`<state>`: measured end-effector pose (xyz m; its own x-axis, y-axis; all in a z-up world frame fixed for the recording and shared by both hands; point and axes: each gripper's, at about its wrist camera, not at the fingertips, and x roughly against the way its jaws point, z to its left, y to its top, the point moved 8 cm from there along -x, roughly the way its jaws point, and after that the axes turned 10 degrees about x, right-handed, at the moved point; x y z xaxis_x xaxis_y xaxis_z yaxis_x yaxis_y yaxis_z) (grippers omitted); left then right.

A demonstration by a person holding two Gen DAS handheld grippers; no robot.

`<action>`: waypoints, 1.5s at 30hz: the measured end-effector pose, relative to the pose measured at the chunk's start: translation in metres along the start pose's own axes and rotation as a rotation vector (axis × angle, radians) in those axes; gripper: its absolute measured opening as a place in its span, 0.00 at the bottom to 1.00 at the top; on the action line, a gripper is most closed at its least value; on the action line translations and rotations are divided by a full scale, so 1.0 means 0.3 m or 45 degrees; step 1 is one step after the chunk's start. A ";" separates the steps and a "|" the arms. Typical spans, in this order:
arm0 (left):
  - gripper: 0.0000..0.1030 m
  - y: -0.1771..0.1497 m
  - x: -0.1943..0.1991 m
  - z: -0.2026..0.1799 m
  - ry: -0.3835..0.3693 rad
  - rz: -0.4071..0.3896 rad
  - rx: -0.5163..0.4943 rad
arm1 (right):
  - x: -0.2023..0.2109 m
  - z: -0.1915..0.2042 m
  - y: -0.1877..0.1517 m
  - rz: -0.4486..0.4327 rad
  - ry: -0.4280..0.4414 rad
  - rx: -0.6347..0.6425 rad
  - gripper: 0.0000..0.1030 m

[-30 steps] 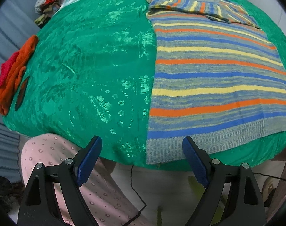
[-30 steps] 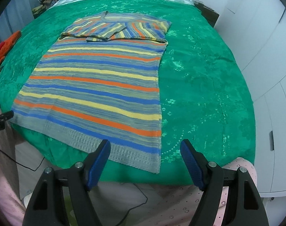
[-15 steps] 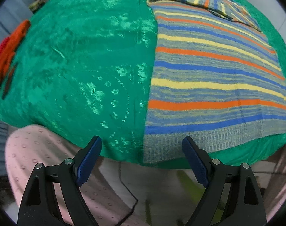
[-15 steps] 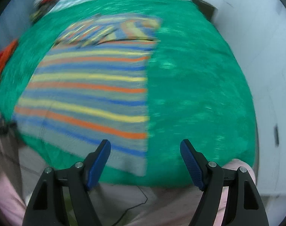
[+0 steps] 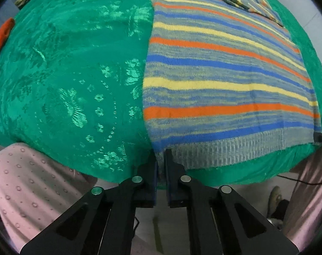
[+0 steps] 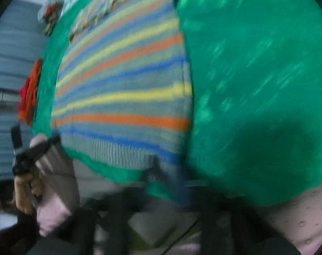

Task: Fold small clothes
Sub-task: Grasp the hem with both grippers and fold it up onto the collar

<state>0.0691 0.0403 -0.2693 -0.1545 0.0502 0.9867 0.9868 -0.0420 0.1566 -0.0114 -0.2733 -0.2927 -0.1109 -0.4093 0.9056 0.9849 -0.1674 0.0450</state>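
Now the striped sweater [image 5: 224,80] lies flat on the green bedspread [image 5: 71,68], filling the right half of the left wrist view, sleeves folded in at the top. Low in the frame, the left gripper [image 5: 160,159] pinches the hem's near corner. Though blurred, the right gripper [image 6: 161,170] looks clamped on the other corner — likely so the hem lifts evenly.

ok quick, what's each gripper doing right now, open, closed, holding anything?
Left gripper: closed on the striped sweater, at its hem corner.
Right gripper: closed on the sweater's other hem corner; picture blurred.
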 end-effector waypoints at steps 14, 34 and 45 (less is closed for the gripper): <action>0.03 0.691 0.221 -0.021 -0.489 -0.230 0.295 | 0.377 -0.008 0.532 -0.620 0.229 -0.148 0.06; 0.20 1.574 -0.107 -0.125 -0.357 -0.318 0.388 | 0.183 -0.328 1.470 -0.672 0.312 -0.284 0.11; 0.53 1.433 0.093 -0.151 -0.332 -0.536 0.124 | 0.327 -0.301 1.427 -0.823 -0.038 -0.058 0.29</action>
<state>0.4868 -0.0215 -0.1724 -0.5346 0.2912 0.7933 0.8436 0.1281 0.5215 0.3872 -0.4660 -0.2227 -0.6750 -0.1882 0.7134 0.7142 -0.4095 0.5677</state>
